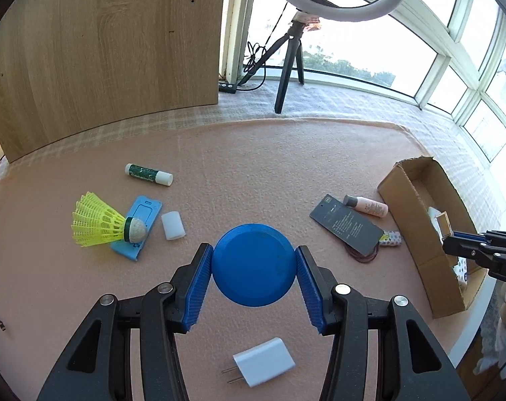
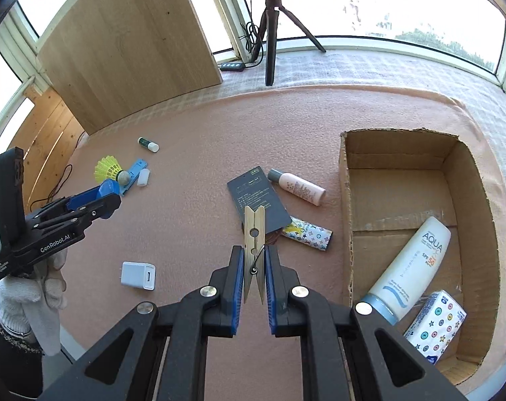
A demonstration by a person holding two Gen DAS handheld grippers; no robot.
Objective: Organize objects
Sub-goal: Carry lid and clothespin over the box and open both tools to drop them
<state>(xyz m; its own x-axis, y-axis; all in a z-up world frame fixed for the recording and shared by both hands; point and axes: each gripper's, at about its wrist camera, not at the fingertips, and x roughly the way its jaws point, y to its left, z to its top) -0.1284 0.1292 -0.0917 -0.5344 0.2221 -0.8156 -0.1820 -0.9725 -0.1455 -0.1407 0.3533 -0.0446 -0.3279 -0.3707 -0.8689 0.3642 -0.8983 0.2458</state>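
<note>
The right tool (image 2: 254, 267) pinches a wooden clothespin (image 2: 254, 234) between its blue pads, the peg upright and held clear above the pink cloth (image 2: 192, 127) that covers the desk. The left tool (image 1: 253, 267) grips a round blue lid (image 1: 253, 264) by its edges, pads pressed to either side, also lifted off the cloth; a white-gloved hand (image 2: 28, 297) carries that tool at the left of the right wrist view. Below the lid lies a white charger (image 1: 264, 361), prongs pointing left. Farther out on the left, a yellow shuttlecock (image 1: 102, 224) rests with its cork on a light-blue case (image 1: 139, 224), a small white cap (image 1: 173, 226) just beside them and a green-and-white glue stick (image 1: 149, 174) beyond. Toward the right, a dark card (image 2: 259, 197) lies over a coil of thin bands and touches a patterned tube (image 2: 308, 235), with a pink bottle (image 2: 299, 187) just past it. At the far right sits an open cardboard box (image 2: 348, 180) holding a white sunscreen bottle (image 2: 410, 267) and a tissue pack (image 2: 435, 327). Behind the cloth stand a wooden panel (image 2: 129, 50), a tripod (image 2: 271, 33) and sunlit windows (image 1: 353, 40).
</note>
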